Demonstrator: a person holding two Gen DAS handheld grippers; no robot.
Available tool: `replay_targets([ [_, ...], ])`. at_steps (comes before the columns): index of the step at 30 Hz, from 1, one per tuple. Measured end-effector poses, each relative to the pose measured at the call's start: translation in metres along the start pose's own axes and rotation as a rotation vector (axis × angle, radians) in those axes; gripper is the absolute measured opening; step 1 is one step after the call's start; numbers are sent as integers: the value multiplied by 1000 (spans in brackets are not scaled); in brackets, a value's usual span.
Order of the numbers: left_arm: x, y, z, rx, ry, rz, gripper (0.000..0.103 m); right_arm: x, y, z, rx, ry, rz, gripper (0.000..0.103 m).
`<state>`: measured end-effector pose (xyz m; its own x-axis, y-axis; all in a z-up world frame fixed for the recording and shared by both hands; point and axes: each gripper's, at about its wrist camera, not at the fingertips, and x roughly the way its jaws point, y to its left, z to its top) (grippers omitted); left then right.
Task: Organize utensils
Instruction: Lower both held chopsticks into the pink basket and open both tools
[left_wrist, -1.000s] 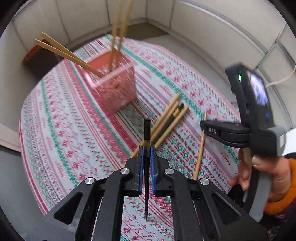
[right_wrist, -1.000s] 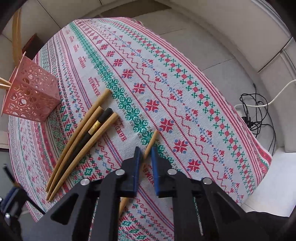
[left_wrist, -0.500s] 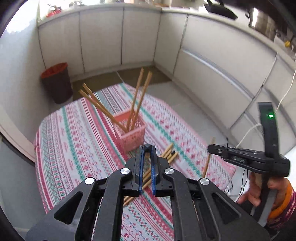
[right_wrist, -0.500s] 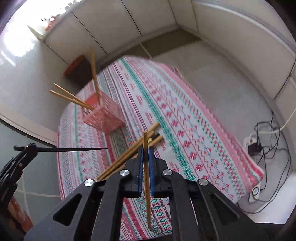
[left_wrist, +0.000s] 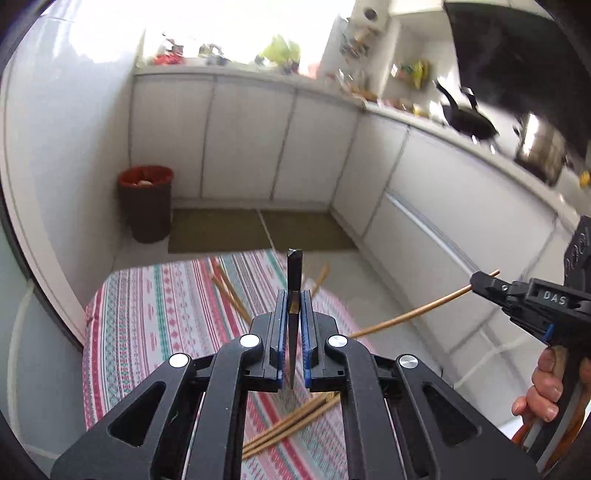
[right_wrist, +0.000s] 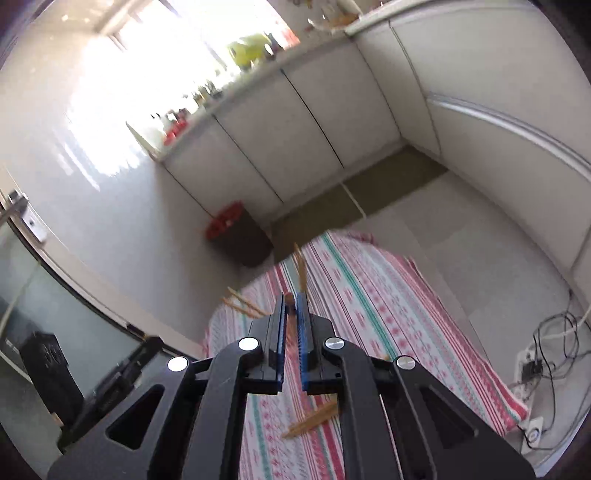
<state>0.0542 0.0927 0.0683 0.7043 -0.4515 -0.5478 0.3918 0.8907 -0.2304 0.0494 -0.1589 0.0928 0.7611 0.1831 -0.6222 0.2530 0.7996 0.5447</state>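
Both claws have risen well clear of the striped tablecloth (left_wrist: 155, 314) below them, the left claw (left_wrist: 294, 314) clamped on a black chopstick (left_wrist: 294, 269), the right claw (right_wrist: 291, 314) on a wooden chopstick (left_wrist: 410, 317), so dropping them into the holder plausibly follows.

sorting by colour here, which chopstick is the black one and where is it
The black chopstick is the one clamped upright between the left gripper's fingers. The others are wooden tan: one in the right gripper, the rest lying on the tablecloth.
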Motion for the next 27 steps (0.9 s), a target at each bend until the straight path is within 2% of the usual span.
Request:
replay_targets([
  [3, 6, 4, 11, -45, -41, 27, 6, 6, 15, 20, -10, -47, 28, 6],
  [7, 19, 8, 20, -85, -65, 56, 6, 26, 18, 31, -17, -74, 9, 6],
  [13, 55, 19, 21, -139, -49, 81, 6, 67, 9, 39, 8, -22, 10, 6],
  [16, 79, 19, 14, -124, 1, 111, 7, 82, 9, 39, 1, -20, -4, 6],
  [19, 82, 23, 9, -145, 10, 100, 23, 90, 8, 37, -6, -24, -16, 6],
  [23, 66, 27, 14, -157, -39, 101, 26, 96, 6, 36, -3, -29, -24, 6],
  [27, 60, 29, 15, -156, -53, 124, 32, 101, 7, 31, -4, -29, -25, 6],
])
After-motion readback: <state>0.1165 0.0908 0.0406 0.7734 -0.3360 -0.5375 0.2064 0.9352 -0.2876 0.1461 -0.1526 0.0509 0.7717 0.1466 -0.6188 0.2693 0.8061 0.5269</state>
